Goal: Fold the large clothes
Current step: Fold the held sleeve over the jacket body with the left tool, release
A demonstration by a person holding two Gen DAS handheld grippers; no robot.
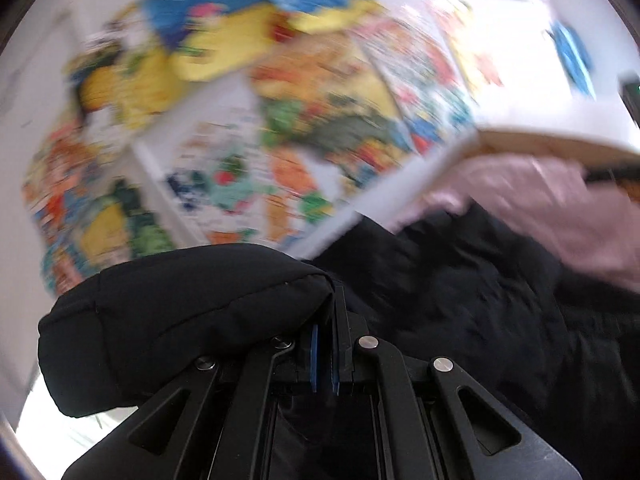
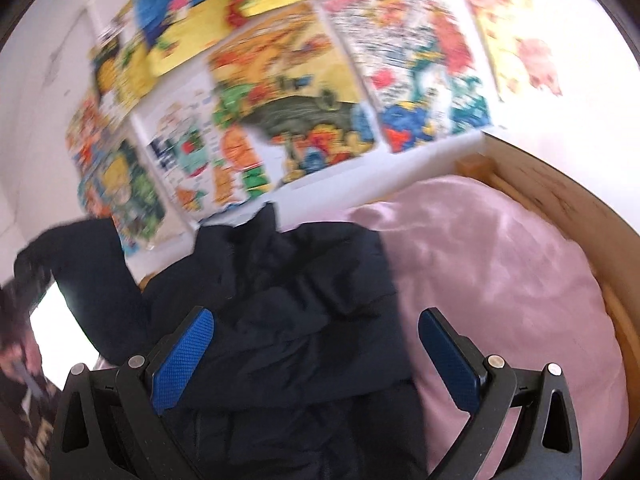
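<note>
The step in hand looks like a fold carried across: the left hand-held gripper has its blue pads drawn together on a padded edge of the black jacket, a puffy roll of which bulges just to the left of the jaws in the left wrist view, so the cloth is lifted with the tool rather than lying flat. The right hand-held gripper stands with its jaws well apart and nothing pressed between them; its blue pads straddle the bunched middle of the jacket without touching it, as far as the right wrist view shows. The jacket lies crumpled on the pink bedding of a bed with a wooden frame, one sleeve trailing off to the left toward the wall, where colourful posters hang. Both views are tilted and smeared, which suggests both hands are in motion, each tool pointing somewhat downward toward the bed. The next move, I judge, calls for laying the held edge over the body of the jacket so the layers line up, then letting go, while the free right tool pins or takes a second edge; the thick padding will likely spring back and resist a flat crease.
</note>
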